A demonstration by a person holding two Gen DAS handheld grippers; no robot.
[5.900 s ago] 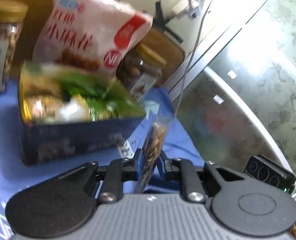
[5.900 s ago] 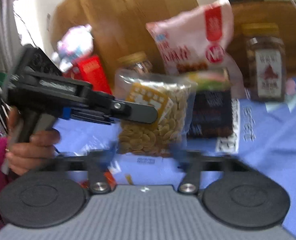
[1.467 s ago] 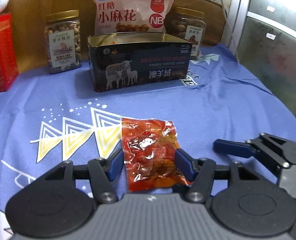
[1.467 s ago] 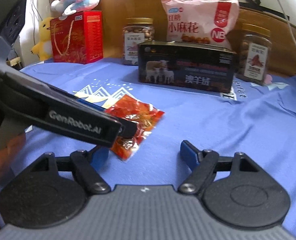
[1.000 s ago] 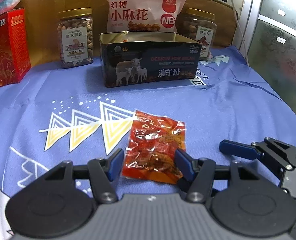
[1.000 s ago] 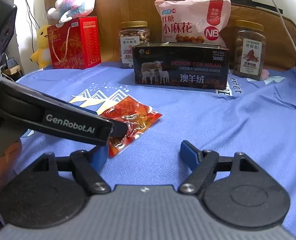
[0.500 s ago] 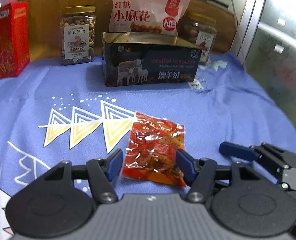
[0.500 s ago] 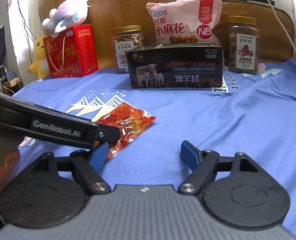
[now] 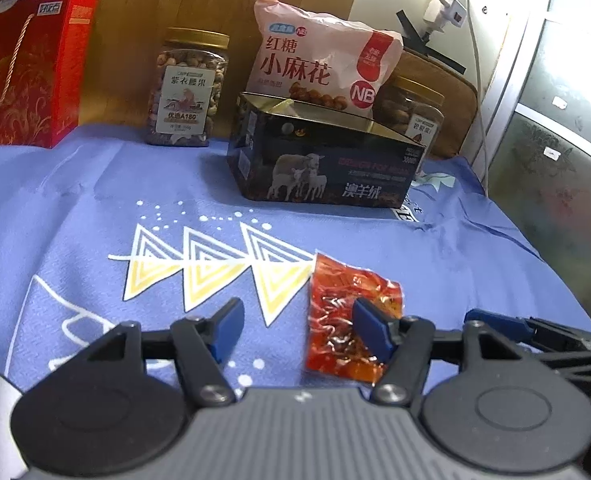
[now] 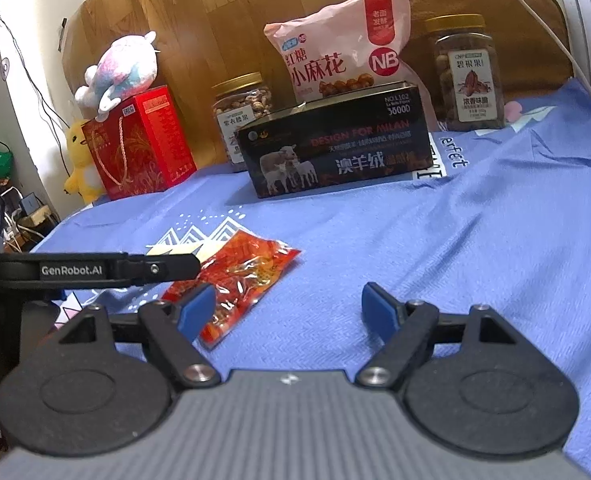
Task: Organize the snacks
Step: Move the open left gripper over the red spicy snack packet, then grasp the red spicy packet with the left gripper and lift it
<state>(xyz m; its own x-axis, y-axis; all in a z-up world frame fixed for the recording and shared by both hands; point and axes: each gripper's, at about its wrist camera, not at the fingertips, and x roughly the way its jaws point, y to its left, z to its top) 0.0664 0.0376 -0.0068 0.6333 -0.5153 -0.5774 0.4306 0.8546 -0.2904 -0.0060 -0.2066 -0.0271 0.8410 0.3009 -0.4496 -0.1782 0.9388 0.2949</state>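
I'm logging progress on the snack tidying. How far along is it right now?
Nothing visibly done: the dark tin's inside is hidden. In hand: nothing; the left gripper and right gripper are open. Left: the red snack packet lies on the blue cloth, needing to be picked up.

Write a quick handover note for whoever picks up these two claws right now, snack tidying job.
Left claw: open, empty, low over the blue cloth; only its right finger overlaps the red snack packet.
Right claw: open, empty, with the packet by its left finger.
The packet lies flat on the cloth, not gripped.
The dark tin box stands open at the back, in front of the pink snack bag and between two nut jars. What it holds cannot be seen from here.
Left to do: probably centre a claw on the packet, grip it and carry it to the tin.
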